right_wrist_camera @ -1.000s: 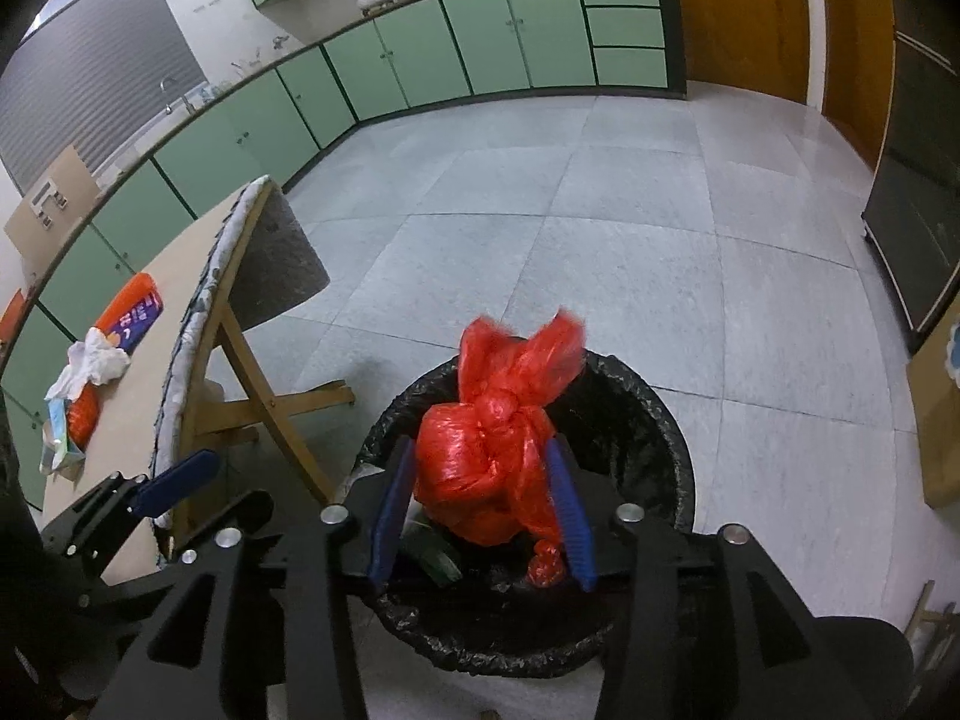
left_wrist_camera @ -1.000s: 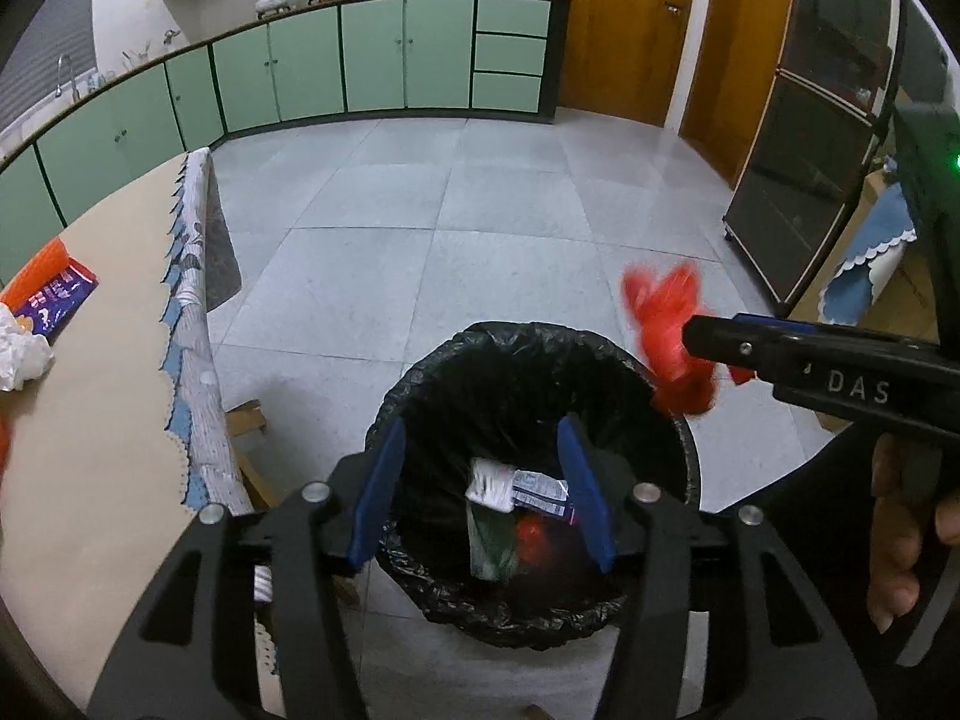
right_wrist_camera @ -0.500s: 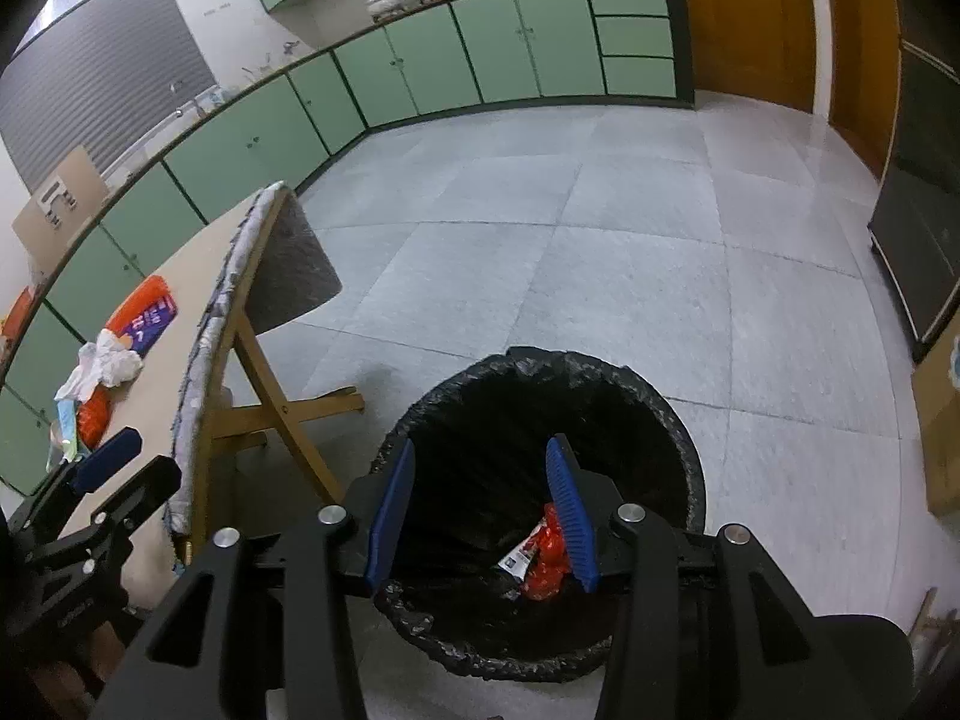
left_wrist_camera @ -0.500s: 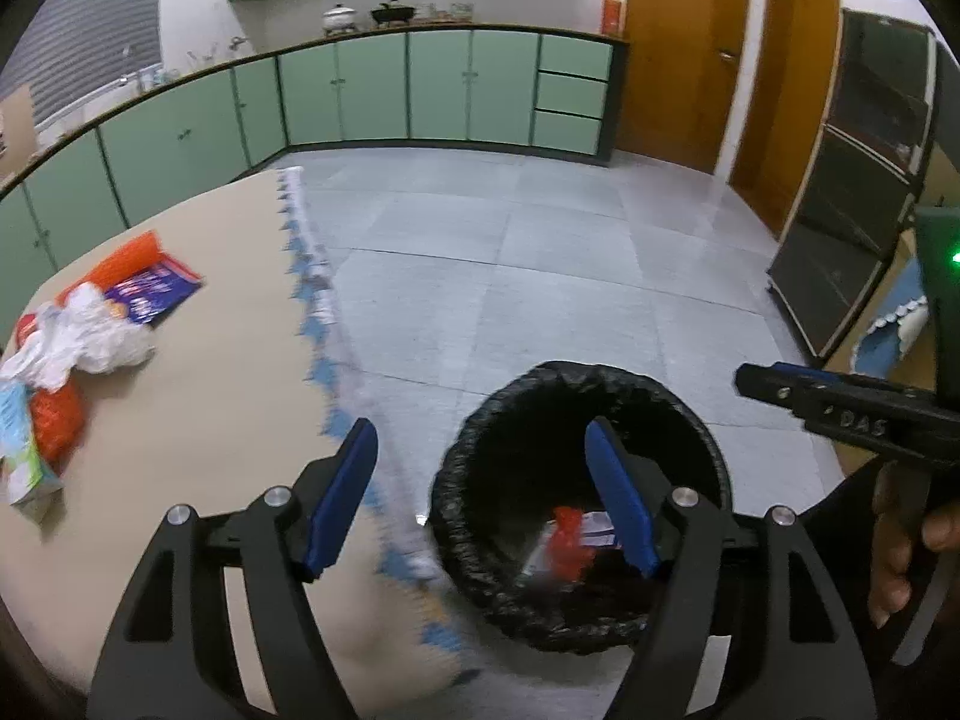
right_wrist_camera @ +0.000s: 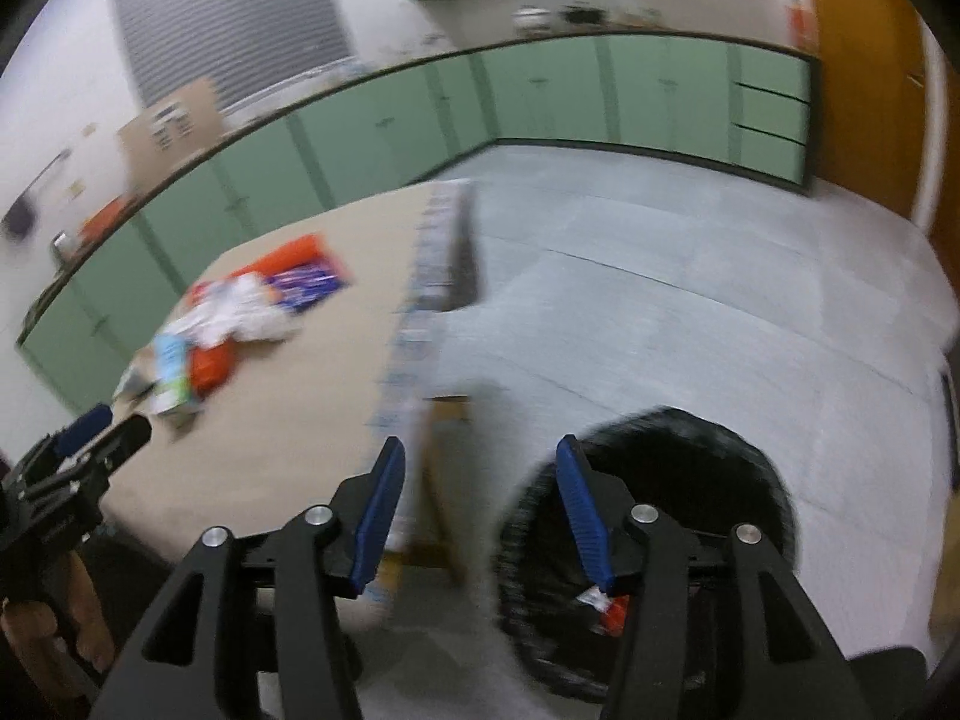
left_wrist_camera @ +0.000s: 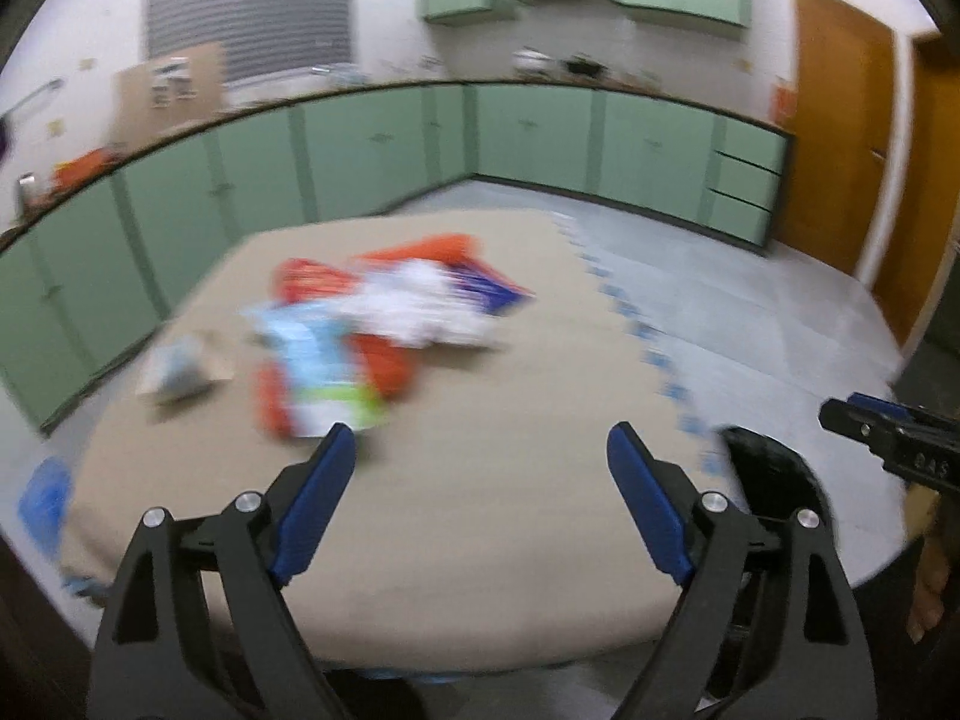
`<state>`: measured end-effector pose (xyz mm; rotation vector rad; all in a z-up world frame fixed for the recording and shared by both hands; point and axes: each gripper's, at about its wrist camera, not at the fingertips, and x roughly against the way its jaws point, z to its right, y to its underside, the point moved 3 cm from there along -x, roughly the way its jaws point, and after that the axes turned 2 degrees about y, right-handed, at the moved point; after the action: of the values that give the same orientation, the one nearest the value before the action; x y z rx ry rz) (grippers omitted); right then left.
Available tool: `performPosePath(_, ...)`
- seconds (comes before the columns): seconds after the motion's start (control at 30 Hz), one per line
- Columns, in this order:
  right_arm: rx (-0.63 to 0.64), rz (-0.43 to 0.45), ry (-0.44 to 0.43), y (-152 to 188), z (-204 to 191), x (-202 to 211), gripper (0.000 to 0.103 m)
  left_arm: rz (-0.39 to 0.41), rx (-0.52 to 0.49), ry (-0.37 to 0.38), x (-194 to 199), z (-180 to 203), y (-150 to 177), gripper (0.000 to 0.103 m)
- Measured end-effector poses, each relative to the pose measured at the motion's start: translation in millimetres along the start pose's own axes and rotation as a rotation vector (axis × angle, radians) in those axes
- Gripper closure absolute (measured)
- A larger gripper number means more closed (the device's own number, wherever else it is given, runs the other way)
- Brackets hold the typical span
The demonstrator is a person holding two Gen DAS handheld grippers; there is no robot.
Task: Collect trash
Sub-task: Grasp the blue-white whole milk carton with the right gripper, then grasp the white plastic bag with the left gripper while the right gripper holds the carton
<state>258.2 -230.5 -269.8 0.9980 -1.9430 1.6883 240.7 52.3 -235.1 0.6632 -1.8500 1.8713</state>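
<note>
A blurred pile of trash (left_wrist_camera: 384, 312), with orange, white and light blue wrappers, lies on the beige table (left_wrist_camera: 492, 480); it also shows in the right wrist view (right_wrist_camera: 240, 318). My left gripper (left_wrist_camera: 480, 450) is open and empty above the table's near part, short of the pile. My right gripper (right_wrist_camera: 477, 465) is open and empty, between the table edge and the black trash bin (right_wrist_camera: 690, 480). Red trash (right_wrist_camera: 615, 615) lies inside the bin. The bin rim (left_wrist_camera: 774, 468) shows right of the table in the left wrist view.
Green cabinets (left_wrist_camera: 420, 150) line the far wall. Grey tiled floor (right_wrist_camera: 690, 300) spreads to the right. A wooden door (left_wrist_camera: 840, 138) stands at the far right. A small carton (left_wrist_camera: 180, 366) lies left of the pile. The table's wooden leg (right_wrist_camera: 438, 480) stands beside the bin.
The red bag left my right gripper and dropped into the bin. Both grippers have swung left from the bin toward the table, the left one now over the tabletop.
</note>
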Motion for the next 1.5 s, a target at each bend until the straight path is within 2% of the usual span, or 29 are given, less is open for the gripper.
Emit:
performPosePath(0.13,0.097,0.014,-0.099,-13,-69,-15,0.051,0.042,0.072,-0.118,25,-62,-1,0.019)
performPosePath(0.27,0.179,0.017,-0.192,-22,-140,-36,0.051,0.074,0.124,-0.196,40,-113,-1,0.018)
performPosePath(0.4,0.241,-0.009,-0.24,-21,-195,-62,0.048,0.092,0.159,-0.242,46,-150,1,0.018)
performPosePath(0.5,0.269,-0.026,-0.24,-16,-222,-82,0.042,0.094,0.17,-0.259,43,-167,3,0.018)
performPosePath(0.6,0.27,-0.055,-0.245,-11,-236,-100,0.041,0.088,0.187,-0.261,35,-180,5,0.018)
performPosePath(0.9,0.259,-0.095,-0.237,-7,-249,-133,0.041,0.074,0.196,-0.246,21,-193,14,0.018)
performPosePath(0.93,0.257,-0.102,-0.239,-7,-249,-136,0.044,0.073,0.194,-0.247,20,-193,15,0.018)
performPosePath(1.0,0.259,-0.12,-0.252,-6,-249,-140,0.057,0.067,0.194,-0.246,15,-194,15,0.018)
performPosePath(1.03,0.255,-0.118,-0.257,-7,-248,-140,0.057,0.062,0.194,-0.243,12,-194,15,0.018)
performPosePath(1.23,0.248,-0.081,-0.287,-15,-231,-118,0.058,0.045,0.166,-0.214,-5,-177,12,0.018)
performPosePath(1.5,0.238,0.008,-0.283,-31,-181,-74,0.058,0.071,0.13,-0.148,-14,-137,-8,0.018)
